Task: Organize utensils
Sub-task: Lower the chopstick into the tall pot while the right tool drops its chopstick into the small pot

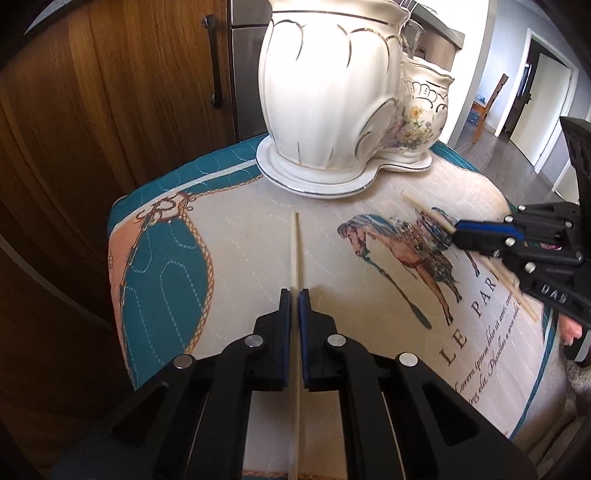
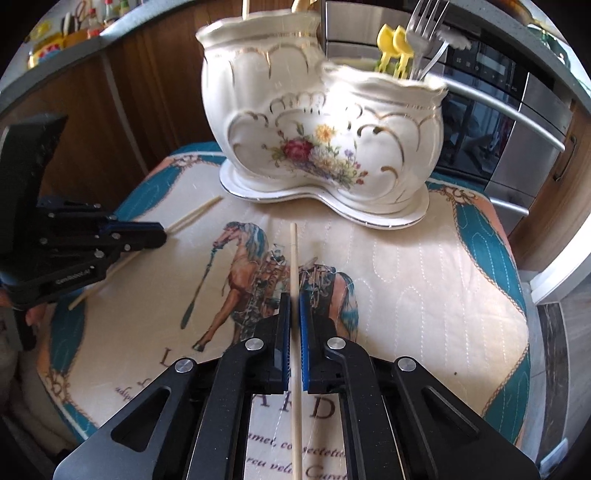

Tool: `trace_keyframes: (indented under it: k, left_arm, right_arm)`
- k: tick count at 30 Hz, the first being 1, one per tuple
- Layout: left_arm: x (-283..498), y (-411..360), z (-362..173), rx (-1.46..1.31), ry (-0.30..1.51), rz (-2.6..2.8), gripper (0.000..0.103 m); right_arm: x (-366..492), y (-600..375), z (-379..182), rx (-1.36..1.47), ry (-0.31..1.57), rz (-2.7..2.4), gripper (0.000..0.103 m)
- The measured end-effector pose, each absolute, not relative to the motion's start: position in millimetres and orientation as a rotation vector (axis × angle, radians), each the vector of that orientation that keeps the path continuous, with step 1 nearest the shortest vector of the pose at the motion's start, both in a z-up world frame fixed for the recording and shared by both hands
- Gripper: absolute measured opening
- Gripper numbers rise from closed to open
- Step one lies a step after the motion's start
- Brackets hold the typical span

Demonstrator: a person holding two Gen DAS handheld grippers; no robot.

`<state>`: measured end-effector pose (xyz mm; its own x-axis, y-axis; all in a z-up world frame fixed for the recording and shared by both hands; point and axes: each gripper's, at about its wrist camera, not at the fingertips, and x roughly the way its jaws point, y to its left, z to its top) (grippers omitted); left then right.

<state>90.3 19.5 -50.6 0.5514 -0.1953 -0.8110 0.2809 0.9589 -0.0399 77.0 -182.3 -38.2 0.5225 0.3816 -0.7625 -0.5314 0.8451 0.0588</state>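
Note:
Two pale wooden chopsticks lie on a quilted cloth with a horse print. My left gripper (image 1: 294, 295) is shut on the left chopstick (image 1: 294, 251), which runs between its blue pads toward the holder; both show in the right wrist view, gripper (image 2: 162, 232) and chopstick (image 2: 195, 212). My right gripper (image 2: 294, 299) is shut on the right chopstick (image 2: 293, 258); both show in the left wrist view, gripper (image 1: 456, 230) and chopstick (image 1: 424, 208). A white porcelain utensil holder (image 2: 325, 147) with a flower print stands behind, with forks (image 2: 424, 33) and yellow utensils (image 2: 393, 42) in its right compartment.
The quilted cloth (image 2: 424, 280) covers a small raised surface whose edges fall off on all sides. Wooden cabinet doors (image 1: 110, 110) stand behind on the left, a steel oven (image 2: 517, 129) behind on the right. A doorway and a chair (image 1: 491, 103) are far right.

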Motion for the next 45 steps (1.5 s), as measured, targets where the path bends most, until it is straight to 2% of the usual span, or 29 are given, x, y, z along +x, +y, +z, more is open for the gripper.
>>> trace_keyframes:
  k: [6, 11, 20, 25, 35, 45]
  left_arm:
    - [65, 25, -42, 0.076, 0.894, -0.336, 0.004]
    - [47, 30, -15, 0.053, 0.774, -0.393, 0.004]
    - [57, 25, 76, -0.066, 0.427, -0.457, 0.004]
    - [88, 24, 110, -0.177, 0.301, -0.466, 0.004]
    - [156, 11, 126, -0.249, 0.169, -0.399, 0.004]
    - [174, 0, 112, -0.213, 0.084, -0.307, 0.004]
  right_arm:
    - [60, -197, -17, -0.143, 0.754, 0.593, 0.006]
    - [53, -209, 4, -0.081, 0.647, 0.607, 0.006]
    - [78, -230, 69, 0.109, 0.342, 0.53, 0.006]
    - [118, -242, 91, 0.259, 0.252, 0.467, 0.006]
    - [170, -234, 94, 0.313, 0.108, 0.328, 0.006]
    - [192, -220, 78, 0.33, 0.082, 0.263, 0.006]
